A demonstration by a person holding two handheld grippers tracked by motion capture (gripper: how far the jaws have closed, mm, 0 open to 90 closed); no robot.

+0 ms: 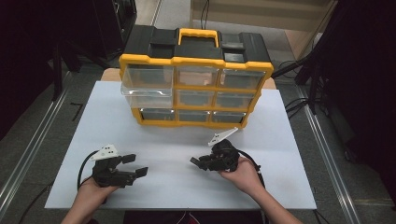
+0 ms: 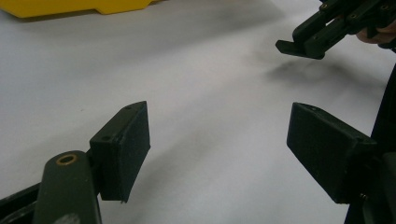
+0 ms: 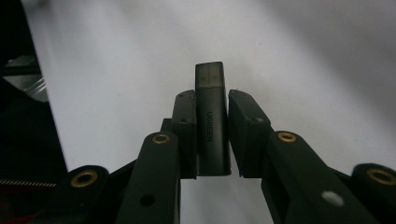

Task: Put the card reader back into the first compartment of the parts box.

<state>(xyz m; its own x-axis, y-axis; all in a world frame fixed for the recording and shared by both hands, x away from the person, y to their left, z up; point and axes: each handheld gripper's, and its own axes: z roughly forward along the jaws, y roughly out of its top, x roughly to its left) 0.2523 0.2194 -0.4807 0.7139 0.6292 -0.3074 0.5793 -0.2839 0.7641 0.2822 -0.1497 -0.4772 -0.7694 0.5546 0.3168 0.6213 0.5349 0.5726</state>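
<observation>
My right gripper [image 3: 210, 100] is shut on a small dark grey adapter stick [image 3: 211, 116] with UGREEN printed on it; its tip pokes out beyond the jaws. In the high view this right gripper [image 1: 198, 162] hovers over the white table, right of centre, pointing left. My left gripper [image 1: 134, 164] is held at the front left, open, with nothing between its pads [image 2: 128, 140]. From the left gripper view the right gripper [image 2: 299, 46] appears at the top right, over the table. A yellow and black drawer organizer [image 1: 196, 84] stands at the back, its top-left drawer [image 1: 145, 86] pulled out.
The white table board [image 1: 177, 140] lies between the grippers and the organizer. Dark stands and cables flank the table on both sides. The organizer's yellow base edge [image 2: 70, 7] shows at the top of the left gripper view.
</observation>
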